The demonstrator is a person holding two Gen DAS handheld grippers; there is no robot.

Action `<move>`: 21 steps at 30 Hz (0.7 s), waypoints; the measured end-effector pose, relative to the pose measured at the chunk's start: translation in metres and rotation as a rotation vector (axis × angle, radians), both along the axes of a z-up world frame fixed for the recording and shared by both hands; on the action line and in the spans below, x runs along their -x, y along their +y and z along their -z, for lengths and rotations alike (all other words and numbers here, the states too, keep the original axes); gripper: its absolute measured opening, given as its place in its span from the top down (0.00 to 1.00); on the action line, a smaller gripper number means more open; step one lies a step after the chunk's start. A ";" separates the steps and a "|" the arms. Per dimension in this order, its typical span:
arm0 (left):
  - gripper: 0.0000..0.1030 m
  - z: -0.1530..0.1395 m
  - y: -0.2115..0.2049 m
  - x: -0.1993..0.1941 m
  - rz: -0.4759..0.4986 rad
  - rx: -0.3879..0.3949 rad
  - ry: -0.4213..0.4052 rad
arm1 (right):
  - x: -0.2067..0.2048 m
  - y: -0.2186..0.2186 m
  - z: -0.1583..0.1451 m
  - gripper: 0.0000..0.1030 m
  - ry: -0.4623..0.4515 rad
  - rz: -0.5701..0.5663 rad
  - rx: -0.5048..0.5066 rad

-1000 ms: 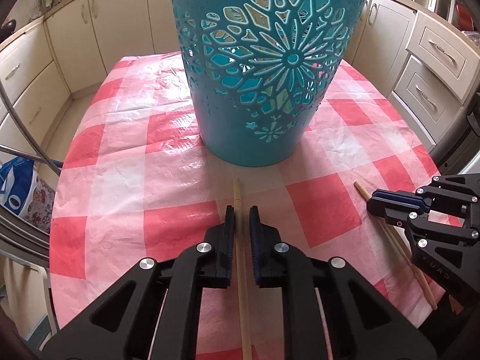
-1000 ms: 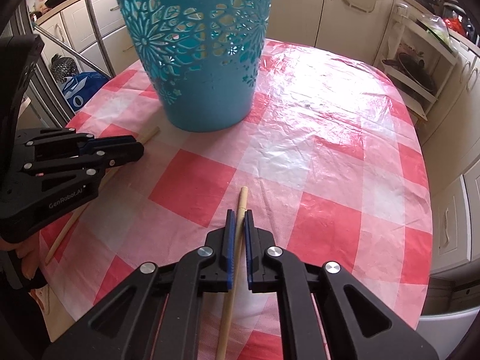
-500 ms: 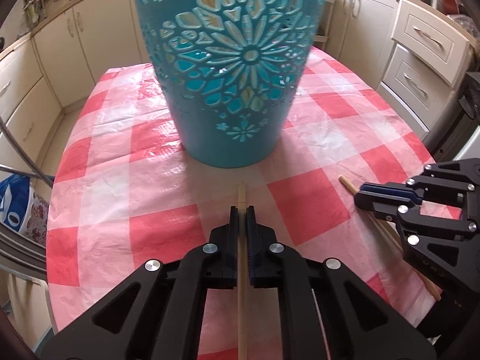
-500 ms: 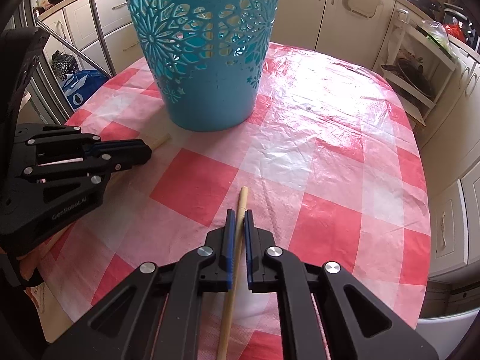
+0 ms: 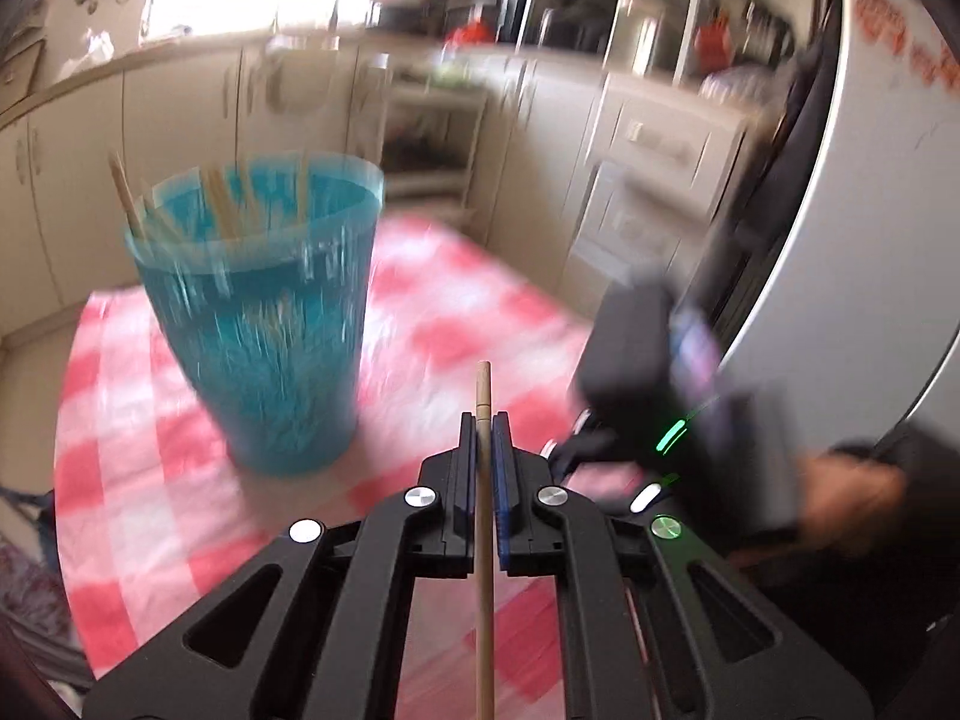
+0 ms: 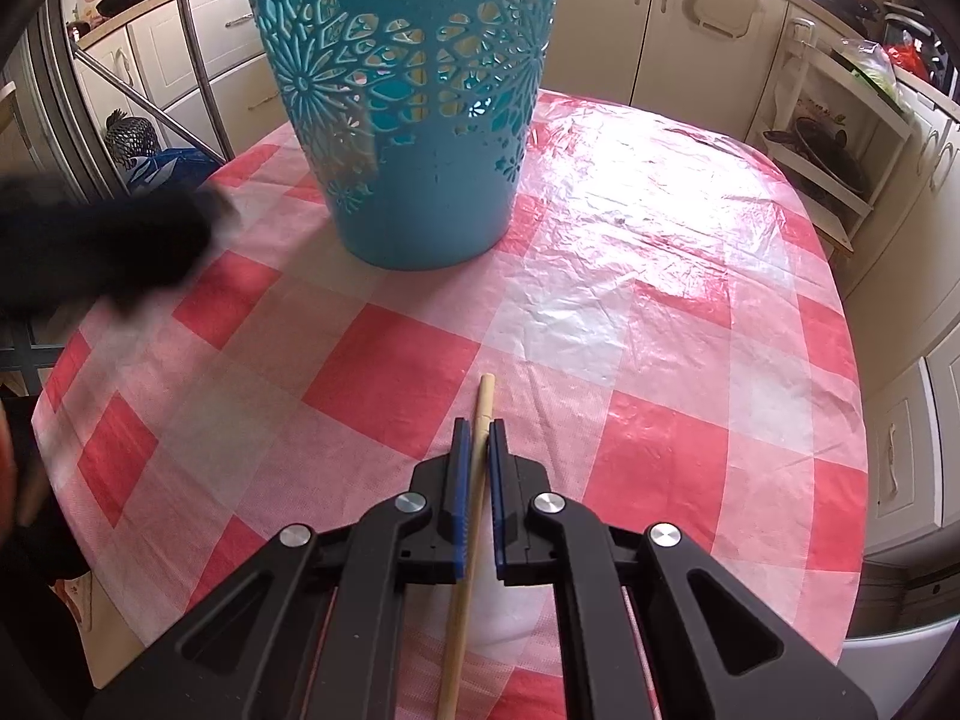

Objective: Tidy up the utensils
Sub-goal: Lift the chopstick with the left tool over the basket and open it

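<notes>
My left gripper (image 5: 483, 420) is shut on a wooden chopstick (image 5: 483, 546) and holds it raised above the table; this view is blurred by motion. The teal cut-out basket (image 5: 264, 336) stands to its left, with several chopsticks (image 5: 222, 204) leaning inside. My right gripper (image 6: 478, 427) is shut on another wooden chopstick (image 6: 465, 576) low over the checkered tablecloth (image 6: 600, 324), in front of the basket (image 6: 420, 138). The right gripper's body shows blurred in the left wrist view (image 5: 666, 408); the left gripper shows as a dark blur in the right wrist view (image 6: 108, 246).
Cream kitchen cabinets (image 6: 678, 18) ring the round table. A white fridge (image 5: 870, 192) stands at the right of the left wrist view. A shelf unit with pans (image 6: 828, 138) is at the right, a metal rack (image 6: 198, 90) at the left.
My left gripper has lifted its chopstick off the table and swung up and right, so the basket's rim and contents now show. The right gripper has held still on its chopstick.
</notes>
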State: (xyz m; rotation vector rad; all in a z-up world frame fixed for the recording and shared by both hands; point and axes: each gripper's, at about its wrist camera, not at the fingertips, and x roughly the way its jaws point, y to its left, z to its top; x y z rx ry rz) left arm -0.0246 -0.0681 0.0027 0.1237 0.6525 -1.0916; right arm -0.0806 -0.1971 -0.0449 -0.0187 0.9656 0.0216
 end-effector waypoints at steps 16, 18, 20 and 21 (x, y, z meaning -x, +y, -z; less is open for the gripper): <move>0.95 -0.142 0.015 -0.104 -0.467 0.496 -0.184 | -0.002 0.002 0.000 0.93 -0.004 -0.010 -0.020; 0.95 -0.144 0.005 -0.114 -0.526 0.489 -0.234 | -0.002 0.001 0.000 0.93 -0.005 -0.012 -0.023; 0.95 -0.142 -0.009 -0.122 -0.565 0.475 -0.252 | -0.002 0.001 0.000 0.93 -0.006 -0.013 -0.027; 0.95 -0.137 -0.013 -0.126 -0.584 0.467 -0.254 | -0.002 0.001 0.000 0.93 -0.007 -0.015 -0.027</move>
